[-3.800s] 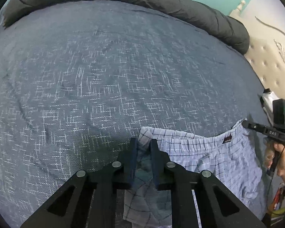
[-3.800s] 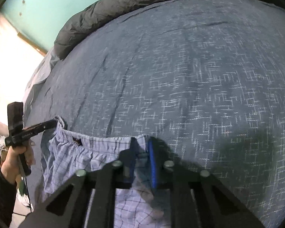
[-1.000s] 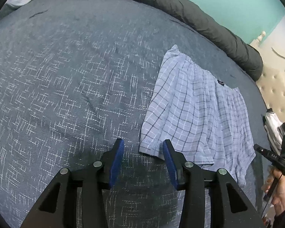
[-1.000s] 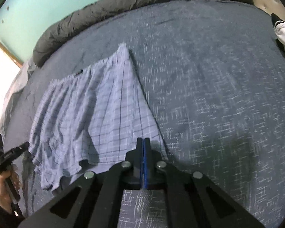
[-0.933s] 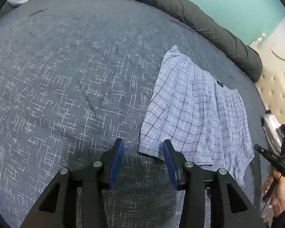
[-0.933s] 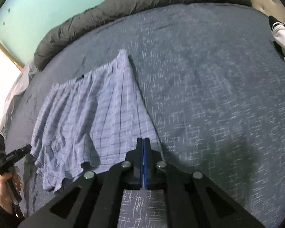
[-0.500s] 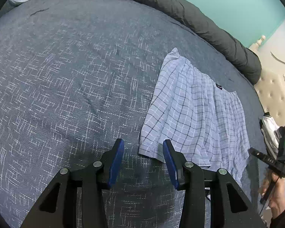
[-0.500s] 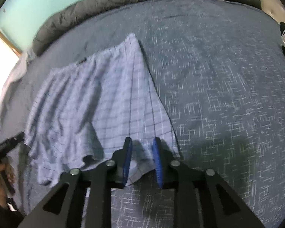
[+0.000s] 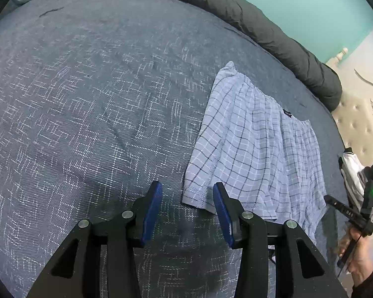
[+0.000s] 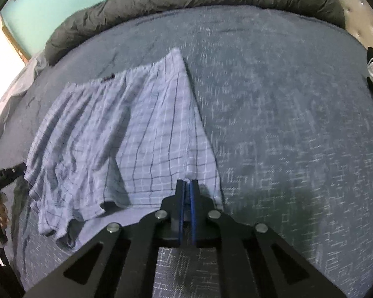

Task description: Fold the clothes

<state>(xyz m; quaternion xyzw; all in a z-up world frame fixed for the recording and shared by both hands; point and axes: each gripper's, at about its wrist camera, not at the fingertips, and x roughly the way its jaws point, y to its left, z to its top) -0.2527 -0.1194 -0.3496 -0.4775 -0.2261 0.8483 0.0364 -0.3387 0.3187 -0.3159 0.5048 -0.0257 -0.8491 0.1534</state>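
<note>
A: Shorts [image 9: 256, 154], one pair: thin pale-blue woven cloth with a dark check, gathered waistband, stitched leg hems, spread flat on the bedspread [image 9: 87, 99].

B: Bedspread?

A: One, navy, coarse weave flecked white. One dark grey quilted duvet [image 9: 261, 24], rolled along its far edge.

B: Grippers?

A: Two, black with blue pads. Left gripper [image 9: 187, 211] stands half open and empty, a hem corner just beyond its tips. Right gripper [image 10: 185, 186] has just closed, pinching a leg hem.
</note>
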